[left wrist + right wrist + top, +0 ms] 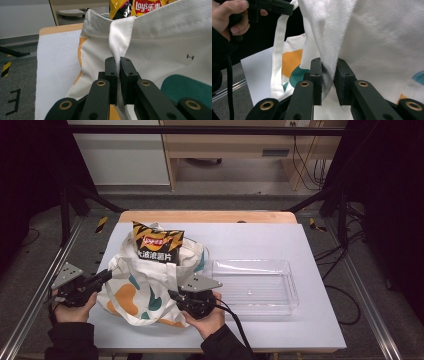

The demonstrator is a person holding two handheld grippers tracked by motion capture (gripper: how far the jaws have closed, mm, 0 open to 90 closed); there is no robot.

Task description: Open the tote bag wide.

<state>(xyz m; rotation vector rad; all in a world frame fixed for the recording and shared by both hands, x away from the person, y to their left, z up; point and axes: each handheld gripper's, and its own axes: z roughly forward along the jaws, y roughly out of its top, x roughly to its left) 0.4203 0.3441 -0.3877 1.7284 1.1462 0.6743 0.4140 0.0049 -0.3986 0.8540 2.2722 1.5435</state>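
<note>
High view: canvas tote bag [150, 282], cream with orange and teal blotches, lying slumped on the white table cover [280, 240] toward the near left, just beside a clear plastic tray [252, 285] to its right. A Lay's chip bag [156, 242] stands out of the bag's mouth at the far end.

Handling: soft woven cloth, limp, no shape of its own; likely light, with the chip bag adding little weight but crushable and crinkly. Loose folds will sag and shift when lifted. Best hold judged to be the hemmed rim and the webbing straps, where the fabric is doubled and least likely to slip.

Left gripper [118, 72]: clamped tight on a fold of the bag's strap or rim edge, at the bag's left side.

Right gripper [329, 77]: jaws set either side of a hanging fold of the cloth with a gap showing against one pad; grip loose, not pinching.
</note>
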